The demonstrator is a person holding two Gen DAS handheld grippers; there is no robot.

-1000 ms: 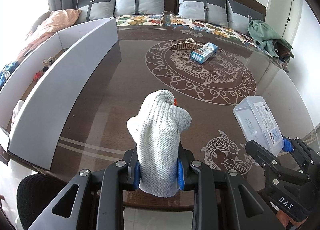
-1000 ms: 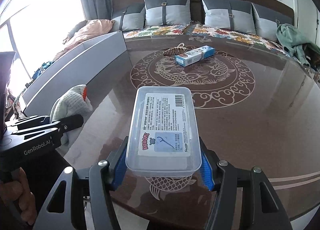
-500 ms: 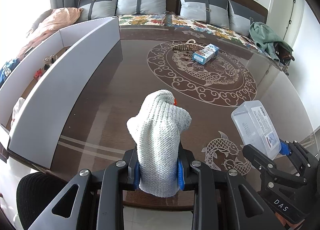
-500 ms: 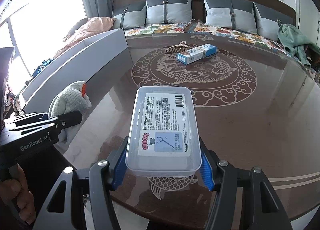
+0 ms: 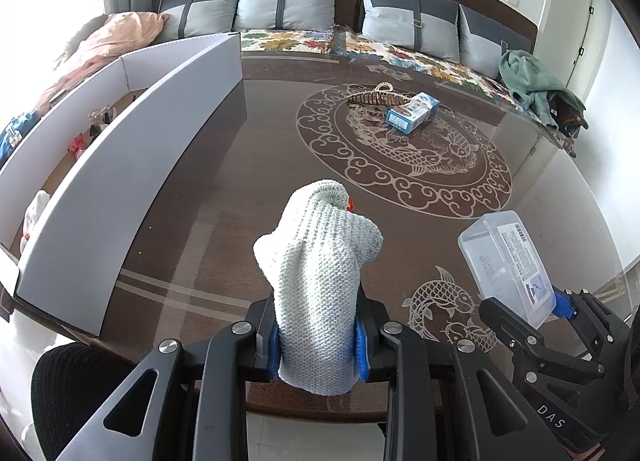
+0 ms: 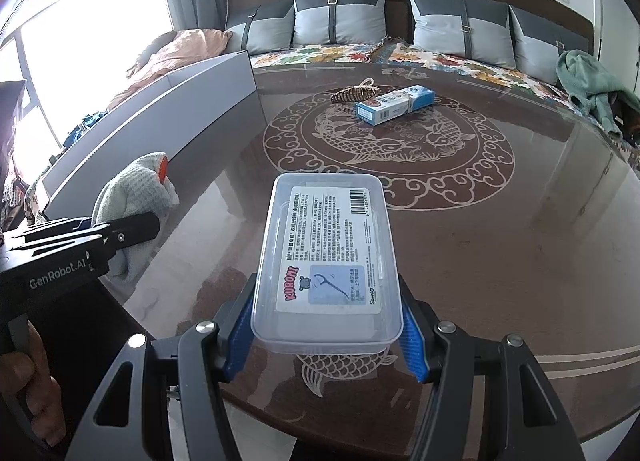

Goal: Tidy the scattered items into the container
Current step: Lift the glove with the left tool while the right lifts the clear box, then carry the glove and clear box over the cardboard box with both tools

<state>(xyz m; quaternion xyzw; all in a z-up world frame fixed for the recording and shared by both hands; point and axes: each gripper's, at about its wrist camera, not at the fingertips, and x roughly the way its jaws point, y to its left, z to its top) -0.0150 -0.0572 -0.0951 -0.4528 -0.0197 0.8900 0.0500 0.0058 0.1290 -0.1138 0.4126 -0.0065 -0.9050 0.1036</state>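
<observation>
My left gripper (image 5: pixel 316 335) is shut on a white knitted glove (image 5: pixel 320 261) with an orange tip, held above the near table edge; the glove also shows in the right wrist view (image 6: pixel 134 197). My right gripper (image 6: pixel 326 335) is shut on a clear plastic floss-pick box (image 6: pixel 328 257), held above the table; that box also shows in the left wrist view (image 5: pixel 506 261). The grey open container (image 5: pixel 132 165) stands along the table's left side, with small items inside. A blue-white carton (image 5: pixel 412 113) and a brown hair claw (image 5: pixel 372 97) lie at the far middle of the table.
The round brown glass-topped table (image 6: pixel 500 229) has a fish pattern. A sofa with grey cushions (image 6: pixel 340 17) runs behind it, with a green cloth (image 6: pixel 588 81) at its right end. A black chair back (image 5: pixel 68 393) sits below the table's near left edge.
Both grippers have drawn back slightly toward the near table edge with their loads; the far items look a little farther away. Both grips are unchanged.
</observation>
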